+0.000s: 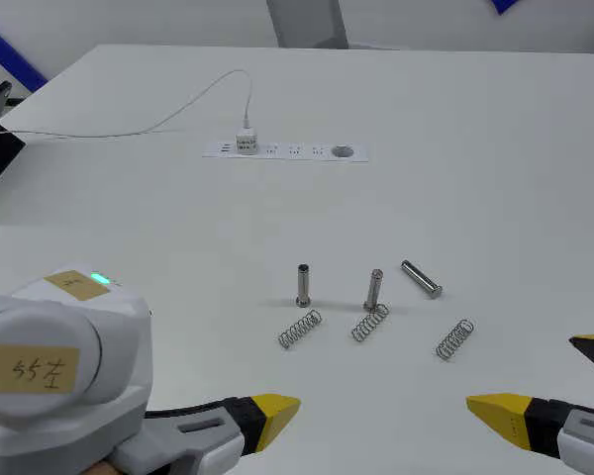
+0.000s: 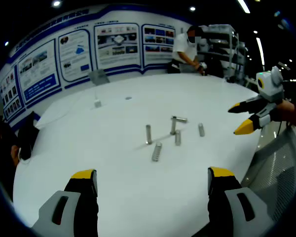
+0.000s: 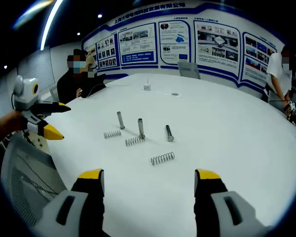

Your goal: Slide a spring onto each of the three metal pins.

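Two metal pins stand upright on the white table, one (image 1: 303,284) to the left and one (image 1: 373,289) in the middle. A third pin (image 1: 421,279) lies on its side to the right. In front of each pin lies a spring: left (image 1: 299,329), middle (image 1: 370,323) and right (image 1: 454,338). My left gripper (image 2: 153,175) is open and holds nothing, well short of the springs; its yellow fingertip (image 1: 274,414) shows at the bottom left. My right gripper (image 1: 544,381) is open too, near the right spring (image 3: 162,158).
A flush power strip (image 1: 285,150) with a white plug and cable (image 1: 246,139) sits further back on the table (image 1: 455,148). A person (image 3: 81,74) sits at the far side and another person (image 2: 185,47) stands beyond. A mesh chair (image 3: 24,168) is near the table edge.
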`<state>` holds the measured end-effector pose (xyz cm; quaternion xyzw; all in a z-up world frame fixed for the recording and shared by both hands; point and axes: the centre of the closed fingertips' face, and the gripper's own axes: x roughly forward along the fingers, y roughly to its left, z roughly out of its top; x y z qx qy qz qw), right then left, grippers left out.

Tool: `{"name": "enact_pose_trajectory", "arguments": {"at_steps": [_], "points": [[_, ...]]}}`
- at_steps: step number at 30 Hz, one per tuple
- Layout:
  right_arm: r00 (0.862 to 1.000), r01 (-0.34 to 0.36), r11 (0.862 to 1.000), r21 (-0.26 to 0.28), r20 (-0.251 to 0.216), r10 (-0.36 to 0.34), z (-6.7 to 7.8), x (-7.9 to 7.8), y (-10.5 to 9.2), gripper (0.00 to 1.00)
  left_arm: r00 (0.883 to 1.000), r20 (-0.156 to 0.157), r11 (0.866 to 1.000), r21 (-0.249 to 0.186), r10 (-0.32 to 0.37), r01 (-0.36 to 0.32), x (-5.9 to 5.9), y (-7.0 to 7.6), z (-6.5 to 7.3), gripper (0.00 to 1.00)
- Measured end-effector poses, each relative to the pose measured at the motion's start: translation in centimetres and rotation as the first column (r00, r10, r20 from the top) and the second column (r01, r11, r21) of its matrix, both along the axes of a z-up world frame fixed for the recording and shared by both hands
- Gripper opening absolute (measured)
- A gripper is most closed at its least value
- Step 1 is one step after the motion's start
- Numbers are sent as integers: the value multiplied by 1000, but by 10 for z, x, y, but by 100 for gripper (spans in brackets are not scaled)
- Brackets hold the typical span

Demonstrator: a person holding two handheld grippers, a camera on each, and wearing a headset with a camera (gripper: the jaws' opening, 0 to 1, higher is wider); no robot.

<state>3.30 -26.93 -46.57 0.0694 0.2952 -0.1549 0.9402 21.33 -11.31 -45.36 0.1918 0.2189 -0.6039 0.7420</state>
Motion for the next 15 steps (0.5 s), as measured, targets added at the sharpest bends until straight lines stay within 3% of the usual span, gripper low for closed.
{"name": "enact_pose_trajectory", "arguments": {"at_steps": [15], "points": [[1000, -1, 1000, 8, 1, 1, 1, 0, 2, 77, 1000, -7, 1000, -16, -3, 3, -1, -1, 4, 94]]}}
